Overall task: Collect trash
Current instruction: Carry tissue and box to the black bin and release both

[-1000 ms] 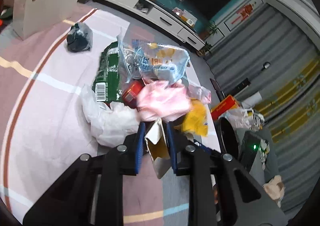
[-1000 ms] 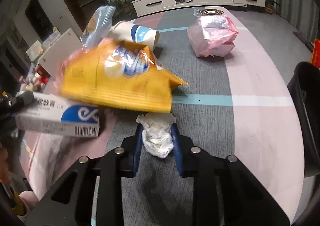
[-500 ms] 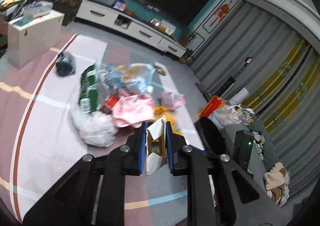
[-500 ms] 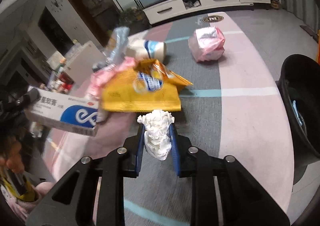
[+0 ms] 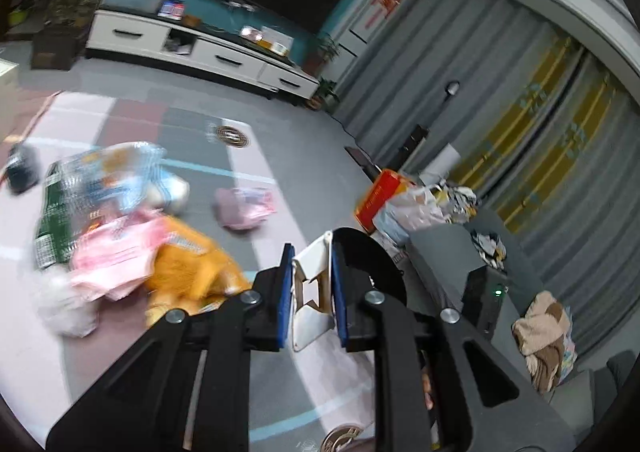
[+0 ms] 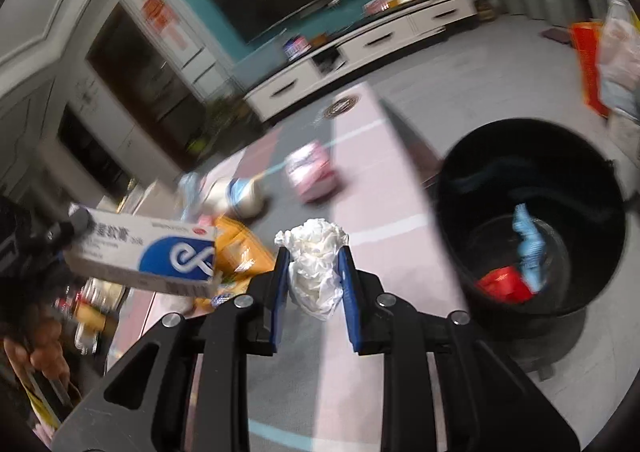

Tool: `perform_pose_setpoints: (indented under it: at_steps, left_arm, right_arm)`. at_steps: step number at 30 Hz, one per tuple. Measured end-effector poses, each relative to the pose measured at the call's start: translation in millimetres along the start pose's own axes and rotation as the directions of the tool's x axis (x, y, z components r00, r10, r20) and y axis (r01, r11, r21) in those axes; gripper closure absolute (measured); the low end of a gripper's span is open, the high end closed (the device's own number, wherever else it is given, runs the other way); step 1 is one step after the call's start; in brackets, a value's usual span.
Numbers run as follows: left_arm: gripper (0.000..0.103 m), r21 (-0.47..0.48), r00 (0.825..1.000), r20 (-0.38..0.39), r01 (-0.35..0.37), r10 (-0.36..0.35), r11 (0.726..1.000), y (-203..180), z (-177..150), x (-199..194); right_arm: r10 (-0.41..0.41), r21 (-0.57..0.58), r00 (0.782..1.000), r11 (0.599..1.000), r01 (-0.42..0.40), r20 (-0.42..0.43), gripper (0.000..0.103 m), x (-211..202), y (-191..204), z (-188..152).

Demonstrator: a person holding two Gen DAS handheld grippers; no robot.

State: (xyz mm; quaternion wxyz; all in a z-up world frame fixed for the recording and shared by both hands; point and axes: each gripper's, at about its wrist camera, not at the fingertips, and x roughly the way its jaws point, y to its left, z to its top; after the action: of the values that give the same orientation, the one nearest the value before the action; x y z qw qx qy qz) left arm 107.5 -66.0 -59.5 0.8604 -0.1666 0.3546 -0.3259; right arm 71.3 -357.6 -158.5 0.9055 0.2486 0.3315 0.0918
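Your left gripper (image 5: 310,284) is clamped on a white carton (image 5: 314,292), which shows in the right wrist view as a blue-and-white box (image 6: 148,252) held out at the far left. To the left of that carton a heap of litter sits on the rug (image 5: 100,332): a green packet (image 5: 54,228), a clear bag (image 5: 116,176), pink wrapping (image 5: 120,260) and an orange bag (image 5: 188,272), with a separate pink bundle (image 5: 244,208) farther off on bare carpet. The rim of the black bin (image 5: 376,264) sits just behind the carton's right side, and beyond it bags are piled against the curtain, so room on that side is tight. Your right gripper (image 6: 312,272) is closed on a crumpled white tissue (image 6: 314,264). Open striped rug lies ahead of it, and the black bin (image 6: 460,212) stands to the right with its mouth unobstructed; a red scrap (image 6: 504,284) and a blue scrap (image 6: 528,248) lie at its bottom.
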Motion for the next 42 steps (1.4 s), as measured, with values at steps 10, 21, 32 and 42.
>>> perform_pose_setpoints:
  at_steps: [10, 21, 32, 42]
  left_arm:
    - [0.084, 0.145, 0.997, -0.068, 0.050, -0.041, 0.988, -89.6, 3.7, 129.6]
    - [0.049, 0.192, 0.990, -0.140, 0.001, 0.027, 0.981, -110.2, -22.1, 223.1]
    - [0.029, 0.175, 0.993, -0.106, -0.035, 0.054, 0.984, -80.6, -30.4, 172.6]
    - [0.018, 0.217, 0.987, 0.059, -0.156, 0.147, 0.964, -29.4, -39.1, 48.8]
  right_arm:
    - [-0.205, 0.218, 0.971, 0.960, 0.175, 0.122, 0.077, -38.2, -85.9, 15.7]
    - [-0.320, 0.412, 0.946, 0.870, 0.271, 0.052, 0.047, -29.5, -140.3, 14.1]
    - [-0.246, 0.421, 0.968, 0.884, 0.205, 0.046, 0.044, -23.2, -137.5, 14.3]
    - [-0.132, 0.208, 0.991, 0.969, 0.133, -0.022, 0.040, 16.0, -67.4, 17.9]
